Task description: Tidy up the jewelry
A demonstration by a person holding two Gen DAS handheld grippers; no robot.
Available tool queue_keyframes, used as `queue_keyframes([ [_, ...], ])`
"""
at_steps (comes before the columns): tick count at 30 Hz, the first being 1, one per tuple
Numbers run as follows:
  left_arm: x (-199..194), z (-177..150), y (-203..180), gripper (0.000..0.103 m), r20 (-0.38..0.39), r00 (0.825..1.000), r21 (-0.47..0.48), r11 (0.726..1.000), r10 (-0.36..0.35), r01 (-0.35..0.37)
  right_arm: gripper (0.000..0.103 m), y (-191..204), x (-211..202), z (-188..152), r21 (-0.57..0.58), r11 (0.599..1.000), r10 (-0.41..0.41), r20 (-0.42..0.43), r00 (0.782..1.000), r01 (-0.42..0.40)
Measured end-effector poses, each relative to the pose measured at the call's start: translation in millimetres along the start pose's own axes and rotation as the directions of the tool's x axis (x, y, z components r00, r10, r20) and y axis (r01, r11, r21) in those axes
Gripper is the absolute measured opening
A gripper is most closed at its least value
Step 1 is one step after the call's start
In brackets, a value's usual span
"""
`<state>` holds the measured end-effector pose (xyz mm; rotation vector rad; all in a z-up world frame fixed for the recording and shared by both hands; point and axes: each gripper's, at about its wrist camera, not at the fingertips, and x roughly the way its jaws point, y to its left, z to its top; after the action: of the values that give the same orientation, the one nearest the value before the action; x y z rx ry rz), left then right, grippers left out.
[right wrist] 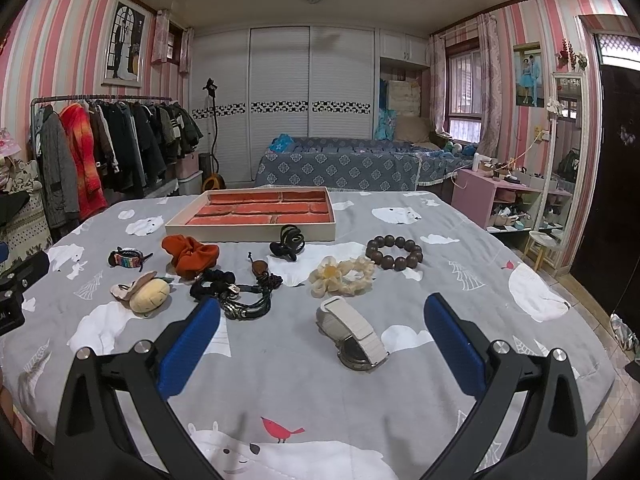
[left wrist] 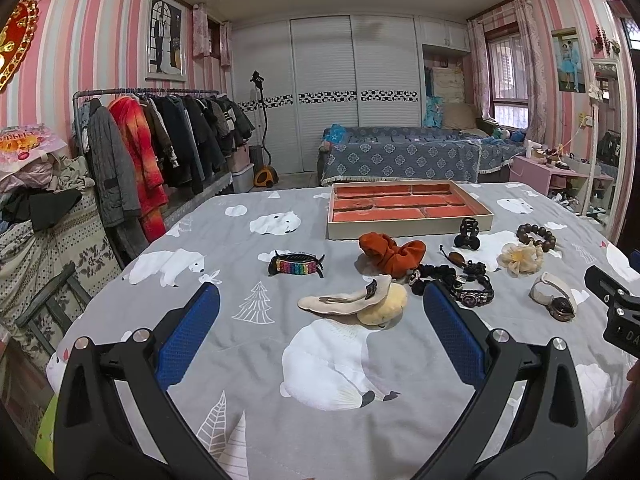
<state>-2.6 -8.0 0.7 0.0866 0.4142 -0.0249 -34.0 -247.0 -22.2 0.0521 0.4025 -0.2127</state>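
A shallow cream tray (left wrist: 408,230) (right wrist: 256,231) with a red brick-pattern lining sits at the far side of the grey bear-print cloth. In front of it lie an orange scrunchie (left wrist: 394,254) (right wrist: 190,255), a black claw clip (left wrist: 467,234) (right wrist: 287,243), a dark bead bracelet (left wrist: 536,236) (right wrist: 394,253), a cream flower scrunchie (left wrist: 519,259) (right wrist: 340,275), black cord bracelets (left wrist: 460,280) (right wrist: 236,292), a rainbow clip (left wrist: 296,266) (right wrist: 127,259), a beige clip on a yellow plush (left wrist: 356,300) (right wrist: 142,292) and a white-strap watch (left wrist: 554,294) (right wrist: 354,332). My left gripper (left wrist: 320,300) is open before the beige clip. My right gripper (right wrist: 322,312) is open around the watch.
The cloth (right wrist: 320,400) covers a table whose right edge drops to a tiled floor (right wrist: 600,340). A clothes rack (left wrist: 160,140) stands at the left, a bed (left wrist: 400,152) behind, a pink shelf unit (right wrist: 500,196) and a mirror at the right.
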Motion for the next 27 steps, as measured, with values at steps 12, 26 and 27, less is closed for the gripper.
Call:
queue_keyframes([
  [12,-0.7,2.6,-1.8,0.099,0.002,1.000,0.001,1.000,0.000,0.000,0.099,-0.1,0.3,0.1,0.001,1.000,0.000,0.001,1.000,0.000],
  [26,-0.6,3.1,-2.6,0.099,0.001,1.000,0.004,1.000,0.000,0.000,0.099,-2.0,1.7,-0.1,0.005,1.000,-0.002,0.000,1.000,0.002],
  [27,-0.8,2.4,-1.6,0.099,0.002,1.000,0.003,1.000,-0.001,0.001,0.099,-2.0,1.7,-0.1,0.005,1.000,-0.002,0.001,1.000,0.002],
])
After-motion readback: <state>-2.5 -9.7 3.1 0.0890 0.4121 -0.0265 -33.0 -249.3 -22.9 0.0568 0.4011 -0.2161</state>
